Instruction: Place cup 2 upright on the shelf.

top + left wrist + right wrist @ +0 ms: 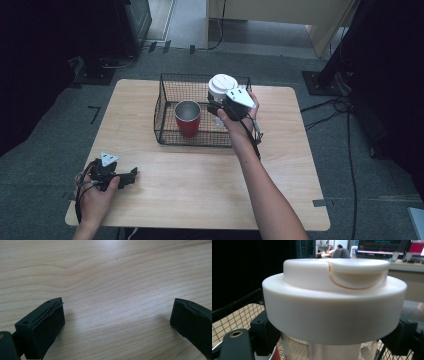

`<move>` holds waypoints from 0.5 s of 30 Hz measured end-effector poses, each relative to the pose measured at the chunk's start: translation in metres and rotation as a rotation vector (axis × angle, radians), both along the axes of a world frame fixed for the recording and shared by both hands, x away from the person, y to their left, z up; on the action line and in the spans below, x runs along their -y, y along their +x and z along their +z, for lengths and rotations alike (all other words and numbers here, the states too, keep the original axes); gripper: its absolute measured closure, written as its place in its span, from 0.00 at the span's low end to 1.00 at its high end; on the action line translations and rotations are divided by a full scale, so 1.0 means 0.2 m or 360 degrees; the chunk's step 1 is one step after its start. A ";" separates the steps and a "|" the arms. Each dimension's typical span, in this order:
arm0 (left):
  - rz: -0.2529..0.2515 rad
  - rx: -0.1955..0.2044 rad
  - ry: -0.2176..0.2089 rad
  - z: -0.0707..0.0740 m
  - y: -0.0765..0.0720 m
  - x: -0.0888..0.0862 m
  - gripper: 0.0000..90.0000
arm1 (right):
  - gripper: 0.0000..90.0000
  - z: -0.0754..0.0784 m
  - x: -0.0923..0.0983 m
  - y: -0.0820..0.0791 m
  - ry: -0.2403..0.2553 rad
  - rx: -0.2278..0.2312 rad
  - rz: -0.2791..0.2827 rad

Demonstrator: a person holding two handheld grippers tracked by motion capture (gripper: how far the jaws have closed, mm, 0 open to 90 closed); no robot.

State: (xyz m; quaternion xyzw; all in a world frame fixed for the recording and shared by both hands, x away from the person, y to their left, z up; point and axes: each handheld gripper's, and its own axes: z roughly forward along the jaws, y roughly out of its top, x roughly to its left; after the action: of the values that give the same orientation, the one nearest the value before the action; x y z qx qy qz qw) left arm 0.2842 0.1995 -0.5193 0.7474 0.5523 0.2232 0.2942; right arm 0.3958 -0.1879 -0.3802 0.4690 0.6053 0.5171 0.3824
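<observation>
- A clear cup [322, 350] with a thick white lid [334, 307] is held above the right end of a black wire basket [165, 107]; the lid is round, smooth and stepped, with a curved recess in its top edged by a thin brown line.
- The right gripper [220, 107] has its two black jaws closed on the cup's clear wall just under the lid, one on each side.
- Inside the basket stands a red cup [188, 118], upright, with a shiny metal inside, just left of the held cup.
- The basket is a fine square mesh with a heavier rim, set on a pale wooden table [200, 180] with rounded corners and visible grain.
- The left gripper [129, 176] sits low at the table's near left corner, its jaws spread wide with nothing between them but bare wood.
</observation>
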 end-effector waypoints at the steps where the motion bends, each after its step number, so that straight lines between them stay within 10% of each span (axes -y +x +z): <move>1: 0.0000 0.0000 0.0000 0.00 0.00 0.00 0.00 | 0.17 -0.01 0.00 0.01 0.0015 -0.0021 -0.0011; 15: -0.0001 0.0003 -0.0015 0.00 0.00 0.00 0.00 | 0.17 -0.12 0.04 0.16 0.0105 -0.0181 -0.0083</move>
State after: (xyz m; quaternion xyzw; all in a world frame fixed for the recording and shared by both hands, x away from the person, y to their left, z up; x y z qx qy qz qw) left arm 0.2842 0.2003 -0.5193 0.7460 0.5528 0.2211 0.2984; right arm 0.4277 -0.1955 -0.4038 0.5255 0.5963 0.4992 0.3452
